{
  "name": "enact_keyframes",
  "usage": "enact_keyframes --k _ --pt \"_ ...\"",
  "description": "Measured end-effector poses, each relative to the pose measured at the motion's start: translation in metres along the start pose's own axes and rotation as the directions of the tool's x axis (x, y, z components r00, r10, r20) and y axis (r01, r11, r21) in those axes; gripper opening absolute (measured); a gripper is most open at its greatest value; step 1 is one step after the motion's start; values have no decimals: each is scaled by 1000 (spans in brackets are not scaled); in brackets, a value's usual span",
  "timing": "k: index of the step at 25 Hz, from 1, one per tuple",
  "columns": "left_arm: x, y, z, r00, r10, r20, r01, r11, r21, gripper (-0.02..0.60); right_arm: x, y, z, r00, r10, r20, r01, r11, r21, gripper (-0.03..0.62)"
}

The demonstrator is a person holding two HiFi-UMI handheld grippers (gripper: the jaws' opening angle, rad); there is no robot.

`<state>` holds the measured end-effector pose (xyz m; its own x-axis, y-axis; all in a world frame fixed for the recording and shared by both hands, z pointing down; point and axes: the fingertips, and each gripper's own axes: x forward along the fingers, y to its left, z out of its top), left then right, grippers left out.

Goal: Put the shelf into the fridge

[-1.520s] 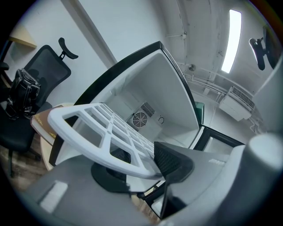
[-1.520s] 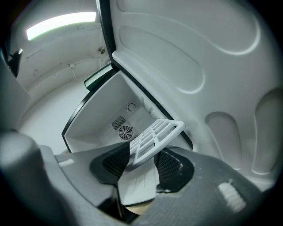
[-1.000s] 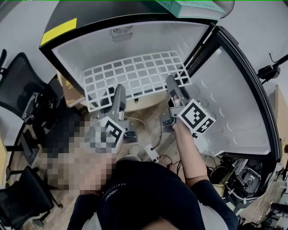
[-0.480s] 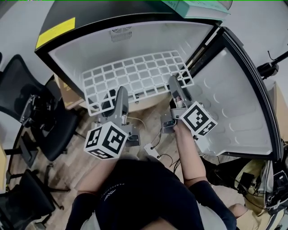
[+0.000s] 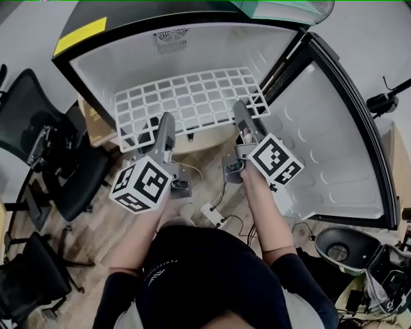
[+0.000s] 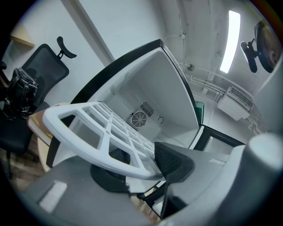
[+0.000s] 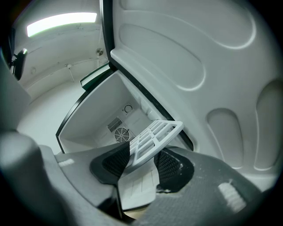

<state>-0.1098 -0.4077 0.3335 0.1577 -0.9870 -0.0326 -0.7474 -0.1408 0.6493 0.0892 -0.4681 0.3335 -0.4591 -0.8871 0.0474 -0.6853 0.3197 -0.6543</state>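
A white grid shelf (image 5: 186, 101) lies flat, partly inside the open fridge (image 5: 128, 61), its near edge sticking out of the opening. My left gripper (image 5: 152, 132) is shut on the shelf's near left edge (image 6: 110, 145). My right gripper (image 5: 244, 128) is shut on the shelf's near right corner (image 7: 152, 139). In both gripper views the white bars pass between the dark ribbed pads. The fridge's back wall with a round fan grille (image 6: 138, 119) shows beyond the shelf.
The fridge door (image 5: 334, 148) stands wide open to the right. Black office chairs (image 5: 38, 148) stand at the left. A white power strip (image 5: 215, 216) and cables lie on the wooden floor by my legs. A green box (image 5: 282, 8) sits on the fridge top.
Both grippers have moved slightly away from me with the shelf, which now reaches a little deeper into the fridge. The grip on it is unchanged.
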Motion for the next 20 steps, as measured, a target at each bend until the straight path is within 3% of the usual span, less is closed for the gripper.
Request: enact_keyframes --k 11,20 --pt "25 12 1 999 12 -35 -13 1000 -20 183 28 -2 5 1000 -13 -2 13 1000 -2 172" --pt "48 25 14 1000 13 -3 -13 1000 -1 183 55 -4 6 1000 -24 3 24 1000 1 172"
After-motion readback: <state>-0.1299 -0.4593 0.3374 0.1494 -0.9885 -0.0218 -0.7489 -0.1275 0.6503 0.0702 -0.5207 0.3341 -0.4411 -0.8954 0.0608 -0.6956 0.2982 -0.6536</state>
